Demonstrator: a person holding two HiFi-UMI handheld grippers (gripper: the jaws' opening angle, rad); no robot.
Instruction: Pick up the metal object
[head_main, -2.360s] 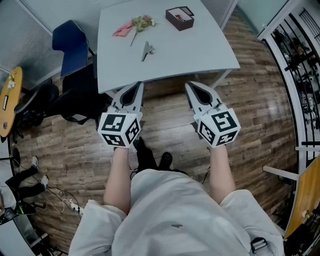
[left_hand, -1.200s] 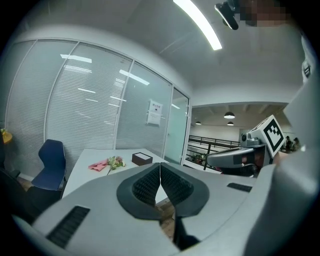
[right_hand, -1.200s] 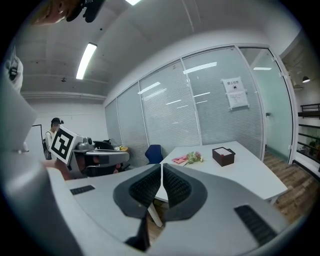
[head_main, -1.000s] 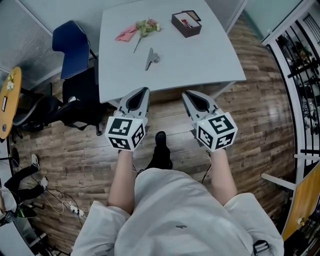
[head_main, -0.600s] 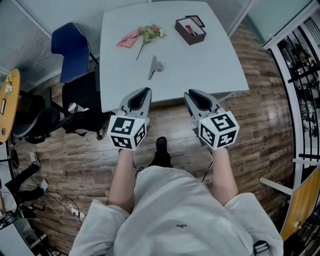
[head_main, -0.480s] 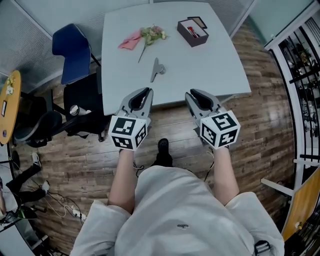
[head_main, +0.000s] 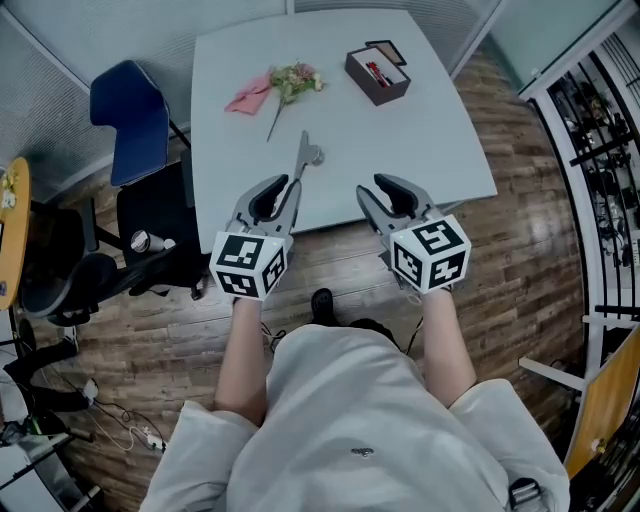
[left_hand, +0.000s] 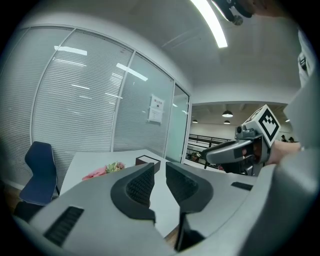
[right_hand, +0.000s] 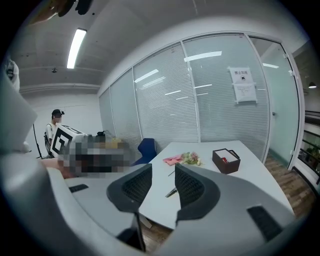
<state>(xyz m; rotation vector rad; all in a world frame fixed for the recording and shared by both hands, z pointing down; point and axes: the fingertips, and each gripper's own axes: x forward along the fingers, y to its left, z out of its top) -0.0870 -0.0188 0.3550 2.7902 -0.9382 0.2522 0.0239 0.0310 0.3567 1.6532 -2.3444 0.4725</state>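
The left gripper (head_main: 284, 188) and right gripper (head_main: 377, 192) have reached the table (head_main: 430, 140)'s near edge. Their jaws have just parted and are empty, with the metal object (head_main: 303, 158) just ahead.

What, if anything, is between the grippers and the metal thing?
Nothing visible: only bare table separates the left gripper and right gripper from the metal object. Their jaws have just been opening, empty.
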